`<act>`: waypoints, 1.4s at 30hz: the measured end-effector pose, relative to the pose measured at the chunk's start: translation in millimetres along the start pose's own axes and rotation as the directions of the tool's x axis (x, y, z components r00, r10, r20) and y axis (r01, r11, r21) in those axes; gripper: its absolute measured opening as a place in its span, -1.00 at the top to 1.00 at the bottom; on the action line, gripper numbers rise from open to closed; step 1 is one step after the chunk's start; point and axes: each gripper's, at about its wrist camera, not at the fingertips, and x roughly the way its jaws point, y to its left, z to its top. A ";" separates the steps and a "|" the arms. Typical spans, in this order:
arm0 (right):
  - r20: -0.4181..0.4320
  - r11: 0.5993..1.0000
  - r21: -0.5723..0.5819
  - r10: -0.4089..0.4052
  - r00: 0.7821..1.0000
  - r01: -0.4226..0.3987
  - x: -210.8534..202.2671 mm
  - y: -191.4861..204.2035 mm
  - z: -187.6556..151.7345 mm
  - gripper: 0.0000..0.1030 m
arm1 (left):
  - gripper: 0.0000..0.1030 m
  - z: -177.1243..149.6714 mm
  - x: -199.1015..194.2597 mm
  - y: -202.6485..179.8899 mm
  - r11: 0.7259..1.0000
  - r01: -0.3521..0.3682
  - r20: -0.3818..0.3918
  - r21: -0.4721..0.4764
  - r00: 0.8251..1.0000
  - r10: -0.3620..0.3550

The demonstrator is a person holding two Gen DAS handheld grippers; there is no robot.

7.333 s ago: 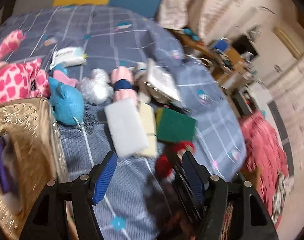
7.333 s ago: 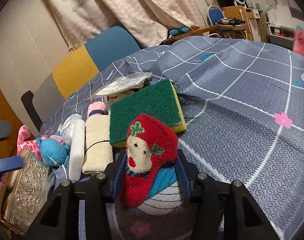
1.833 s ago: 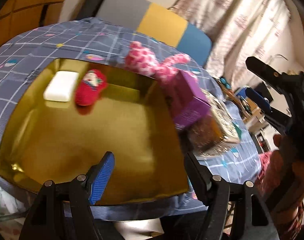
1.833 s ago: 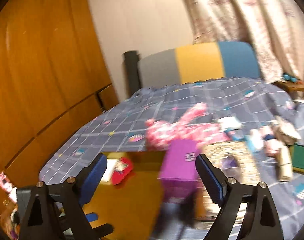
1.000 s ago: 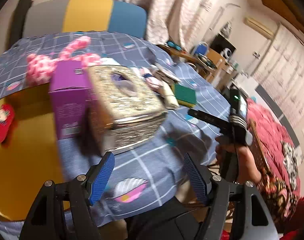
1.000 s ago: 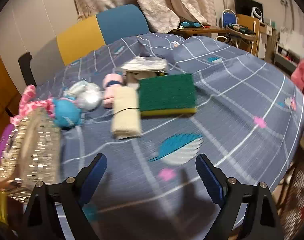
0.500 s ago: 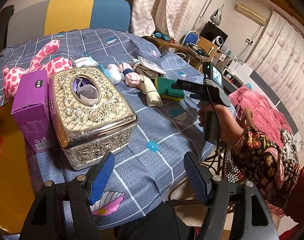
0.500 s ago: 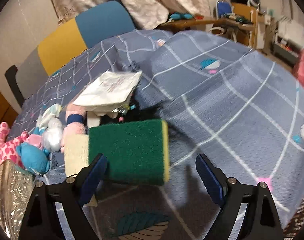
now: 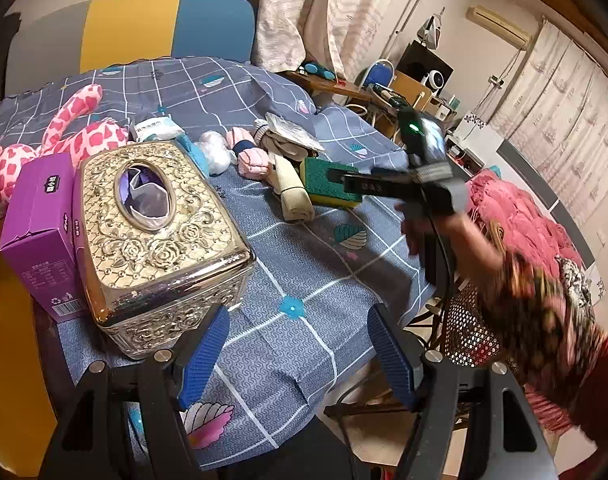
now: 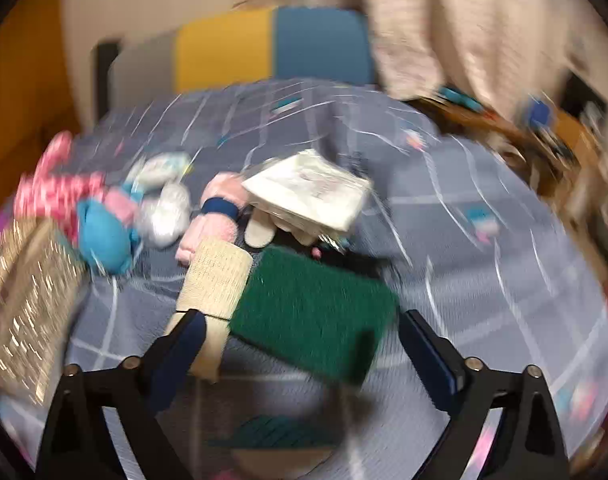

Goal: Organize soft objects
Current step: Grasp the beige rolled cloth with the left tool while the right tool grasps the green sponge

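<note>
A green and yellow sponge (image 10: 312, 312) lies on the blue checked cloth, with a beige rolled cloth (image 10: 214, 280) at its left. My right gripper (image 10: 300, 348) is open, its jaws on either side of the sponge, just above it; it also shows in the left wrist view (image 9: 344, 178) over the sponge (image 9: 324, 188). Behind lie a pink sock roll (image 10: 218, 216), a white packet (image 10: 308, 196), a blue plush (image 10: 102, 236) and a pink spotted plush (image 9: 64, 136). My left gripper (image 9: 300, 352) is open and empty at the table's near edge.
An ornate gold tissue box (image 9: 152, 232) and a purple carton (image 9: 40, 224) stand at the left, beside a yellow tray (image 9: 8, 360). A colour-block chair (image 9: 144, 28) stands behind the table. A pink bedspread (image 9: 520, 220) and cluttered desks are at the right.
My right gripper has moved in over the green sponge, which now sits between its open jaws. The left gripper has barely moved.
</note>
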 end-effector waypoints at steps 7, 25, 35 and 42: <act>-0.230 0.858 -0.512 -0.095 0.969 -0.037 54.9 18.7 19.6 -0.99 | -0.40 6.9 1.5 -1.7 1.000 -0.013 0.001 0.002 1.000 0.013; -0.166 0.990 0.138 0.048 0.985 -0.025 4.6 -44.8 -21.0 -0.81 | -0.40 41.1 51.5 -30.2 1.000 -0.025 -0.069 -0.005 0.997 0.024; -0.066 0.953 0.304 0.004 0.998 0.017 4.9 -57.3 -69.2 -0.55 | -0.40 87.2 118.4 -35.8 0.992 -0.089 -0.133 -0.092 0.988 0.076; 0.013 0.982 0.174 -0.073 0.997 0.070 4.4 -36.4 -84.2 -0.80 | -0.40 117.4 180.7 -24.2 0.974 -0.195 -0.171 -0.119 0.970 0.173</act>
